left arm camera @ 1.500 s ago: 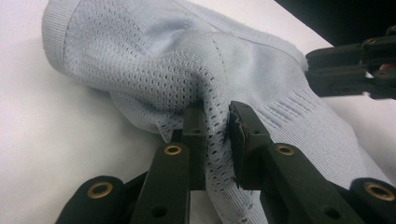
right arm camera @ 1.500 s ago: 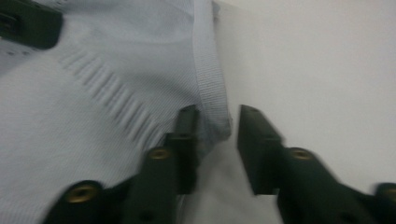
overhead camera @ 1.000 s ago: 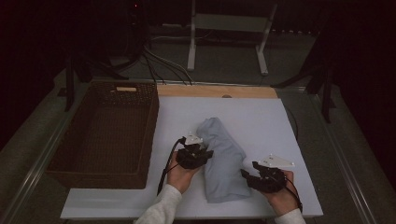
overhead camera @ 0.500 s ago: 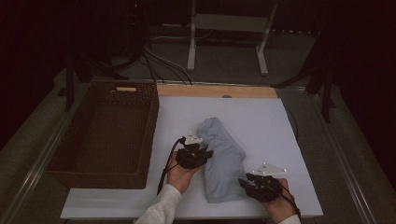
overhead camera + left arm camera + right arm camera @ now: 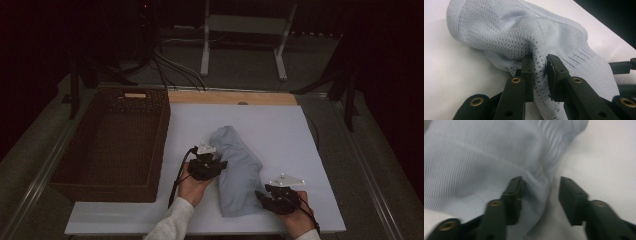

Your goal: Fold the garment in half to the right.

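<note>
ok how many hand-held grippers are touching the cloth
2: the left hand-held gripper pinches the blue cloth at its left edge; the right hand-held gripper straddles its lower right edge.

1. My left gripper (image 5: 216, 164) is black, with a pale three-cornered plate on top.
2. My right gripper (image 5: 261, 196) looks just the same.
3. The black jaws have little gold rings.
4. A black cable (image 5: 178, 175) hangs off it.
5. My sleeve (image 5: 170, 224) is white.

A pale blue-grey knitted garment (image 5: 239, 170) lay crumpled in a long, loosely folded bundle on the white board, its mesh fabric bunched up along one edge.
</note>
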A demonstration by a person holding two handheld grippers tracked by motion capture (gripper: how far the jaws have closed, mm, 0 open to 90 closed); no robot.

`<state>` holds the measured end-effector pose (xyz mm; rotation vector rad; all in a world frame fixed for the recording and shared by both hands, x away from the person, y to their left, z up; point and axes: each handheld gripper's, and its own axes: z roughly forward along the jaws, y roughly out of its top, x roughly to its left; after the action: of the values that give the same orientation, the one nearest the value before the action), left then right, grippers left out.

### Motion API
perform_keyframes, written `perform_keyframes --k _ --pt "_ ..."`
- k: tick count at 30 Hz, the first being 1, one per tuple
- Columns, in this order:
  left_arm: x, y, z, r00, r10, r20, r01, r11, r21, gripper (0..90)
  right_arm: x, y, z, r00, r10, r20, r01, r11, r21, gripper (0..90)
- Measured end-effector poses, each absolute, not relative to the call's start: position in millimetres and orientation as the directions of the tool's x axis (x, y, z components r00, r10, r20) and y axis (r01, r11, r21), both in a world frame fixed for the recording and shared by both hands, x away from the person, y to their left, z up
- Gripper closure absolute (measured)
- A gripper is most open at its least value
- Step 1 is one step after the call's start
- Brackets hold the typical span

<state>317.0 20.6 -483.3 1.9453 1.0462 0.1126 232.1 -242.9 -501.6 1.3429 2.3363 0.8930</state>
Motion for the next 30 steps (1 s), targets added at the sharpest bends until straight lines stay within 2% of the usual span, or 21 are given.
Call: perform_keyframes --k 3,8,11,14,17,20,30 --pt "317.1 20.3 -483.5 0.638 0.705 -0.309 0.624 -0.239 0.744 77.5 230.9 -245.0 -505.5 -0.506 0.859 0.079 0.696 0.352 0.626 42.8" --pt "316.9 19.8 -483.4 0.637 0.707 -0.307 0.625 -0.241 0.742 77.5 231.9 -244.6 -509.0 -0.491 0.863 0.123 0.721 0.323 0.614 42.2" --pt "317.1 19.6 -483.4 0.636 0.707 -0.308 0.626 -0.24 0.742 77.6 231.4 -241.9 -508.6 -0.506 0.85 0.15 0.723 0.323 0.611 50.7" --pt "316.6 18.8 -483.0 0.636 0.707 -0.309 0.626 -0.238 0.743 77.7 231.7 -239.2 -507.9 -0.502 0.851 0.157 0.733 0.321 0.6 54.6" --pt "316.7 18.2 -483.2 0.637 0.706 -0.31 0.625 -0.237 0.744 77.8 233.0 -239.3 -507.2 -0.51 0.835 0.207 0.747 0.311 0.587 68.5" --pt "316.1 17.3 -483.0 0.637 0.705 -0.313 0.626 -0.235 0.744 77.8 233.4 -240.0 -506.6 -0.51 0.829 0.231 0.756 0.303 0.581 77.1" --pt "312.9 13.4 -484.1 0.651 0.694 -0.309 0.621 -0.252 0.742 77.7 224.1 -239.5 -500.2 -0.542 0.821 0.179 0.731 0.356 0.582 79.9"
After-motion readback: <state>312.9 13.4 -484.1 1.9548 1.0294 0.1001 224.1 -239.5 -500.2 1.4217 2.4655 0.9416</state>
